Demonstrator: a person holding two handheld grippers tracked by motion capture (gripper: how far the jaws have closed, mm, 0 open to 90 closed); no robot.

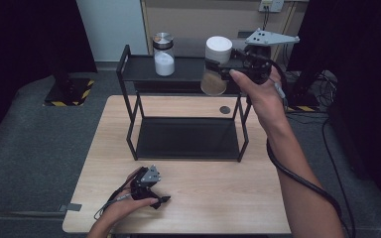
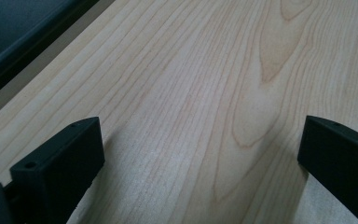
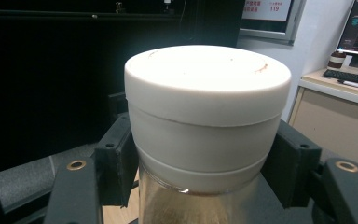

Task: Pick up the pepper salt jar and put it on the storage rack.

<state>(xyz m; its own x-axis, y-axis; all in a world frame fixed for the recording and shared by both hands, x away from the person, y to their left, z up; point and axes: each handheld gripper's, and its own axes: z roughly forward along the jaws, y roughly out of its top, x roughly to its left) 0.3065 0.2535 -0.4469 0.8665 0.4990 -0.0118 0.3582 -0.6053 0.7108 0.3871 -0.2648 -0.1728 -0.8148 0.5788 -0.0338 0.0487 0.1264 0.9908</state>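
My right gripper [image 1: 218, 68] is shut on a glass jar [image 1: 214, 79] with a white lid [image 1: 219, 48] and brownish powder inside, and holds it upright above the right end of the black shelf's top tier [image 1: 188, 69]. In the right gripper view the white lid [image 3: 207, 93] sits between the two black jaws, which clamp the jar just under it. A second jar [image 1: 164, 55] with a silver cap and white powder stands on the top tier, to the left. My left gripper [image 1: 162, 200] lies low on the wooden table [image 1: 213, 183] at the front left, open, with bare wood [image 2: 200, 121] between its jaws.
The black two-tier shelf has a dark lower tray [image 1: 188, 138] on the table's far half. A small dark round spot [image 1: 224, 109] marks the table behind the shelf. A cable [image 1: 297, 173] trails along my right forearm. Grey floor surrounds the table.
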